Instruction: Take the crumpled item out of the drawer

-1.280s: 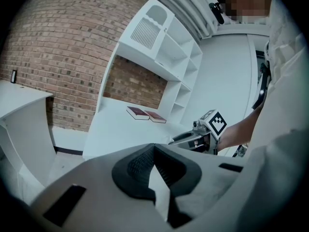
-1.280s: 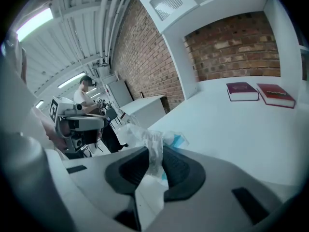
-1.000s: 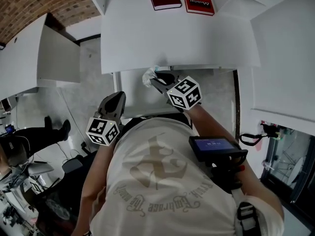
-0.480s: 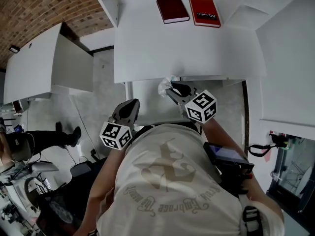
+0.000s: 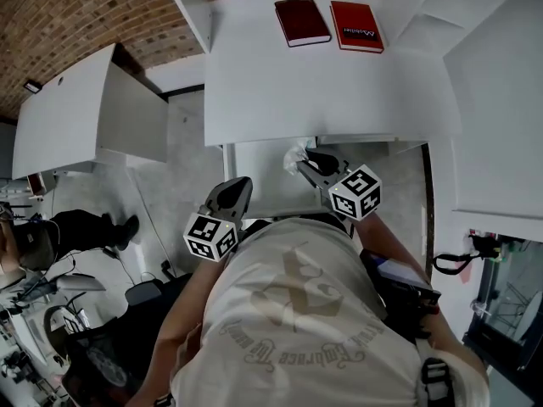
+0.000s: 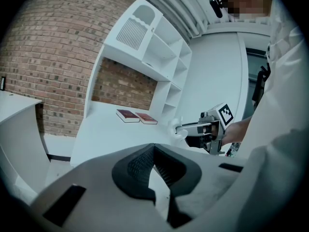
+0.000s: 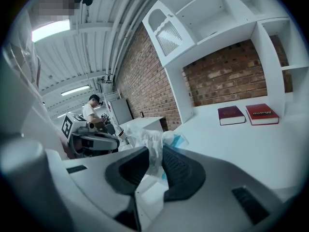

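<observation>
The crumpled item (image 5: pixel 294 153), a whitish wad with a bit of blue, is pinched in my right gripper (image 5: pixel 304 159) above the back of the open white drawer (image 5: pixel 263 179), just under the desk's front edge. In the right gripper view the crumpled item (image 7: pixel 152 141) sticks up between the dark pads of the right gripper (image 7: pixel 155 153). My left gripper (image 5: pixel 237 185) hangs at the drawer's front left corner with nothing in it. In its own view the left gripper (image 6: pixel 153 151) has its tips together, and the right gripper (image 6: pixel 181 128) shows ahead with the crumpled item (image 6: pixel 175 128).
Two books, a dark red one (image 5: pixel 303 21) and a red one (image 5: pixel 356 25), lie at the back of the white desk top (image 5: pixel 322 83). A white cabinet (image 5: pixel 85 108) stands at the left, white shelving (image 5: pixel 501 100) at the right. A person (image 7: pixel 94 110) stands far off.
The head camera has shifted, so everything sits lower and more to the right in the picture. Both grippers keep their places by the drawer, the right one still holding the wad.
</observation>
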`<state>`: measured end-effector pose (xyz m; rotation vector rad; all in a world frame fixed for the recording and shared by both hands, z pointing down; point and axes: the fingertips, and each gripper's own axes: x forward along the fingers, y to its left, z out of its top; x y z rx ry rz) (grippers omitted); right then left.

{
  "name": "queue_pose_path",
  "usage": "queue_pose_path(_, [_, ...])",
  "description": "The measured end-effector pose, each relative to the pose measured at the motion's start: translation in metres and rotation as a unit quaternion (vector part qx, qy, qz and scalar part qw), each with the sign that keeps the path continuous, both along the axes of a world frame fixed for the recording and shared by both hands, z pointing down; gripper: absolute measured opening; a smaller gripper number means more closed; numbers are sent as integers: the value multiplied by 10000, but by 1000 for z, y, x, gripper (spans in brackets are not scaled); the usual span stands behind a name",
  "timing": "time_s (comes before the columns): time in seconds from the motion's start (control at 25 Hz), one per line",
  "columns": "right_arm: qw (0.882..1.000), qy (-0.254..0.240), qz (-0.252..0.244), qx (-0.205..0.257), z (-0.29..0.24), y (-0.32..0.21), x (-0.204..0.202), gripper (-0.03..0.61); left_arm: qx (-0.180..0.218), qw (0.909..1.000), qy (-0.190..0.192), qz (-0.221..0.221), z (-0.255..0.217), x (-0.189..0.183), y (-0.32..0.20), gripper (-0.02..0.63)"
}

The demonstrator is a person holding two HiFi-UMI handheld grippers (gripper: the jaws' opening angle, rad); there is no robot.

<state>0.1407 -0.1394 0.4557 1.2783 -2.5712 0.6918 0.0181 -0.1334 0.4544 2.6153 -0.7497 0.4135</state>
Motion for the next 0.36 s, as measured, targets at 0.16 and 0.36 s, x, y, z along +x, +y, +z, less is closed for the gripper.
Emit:
queue_pose_path(0.16, [10000,20,23,-2,-1,1,-4,98,-10,10000,35,83,2,1,3,20])
queue_pose_path(0.36, [9999,31,99,-19,0,0,-7,98,-38,9999,63,95,5,-6,-5,20])
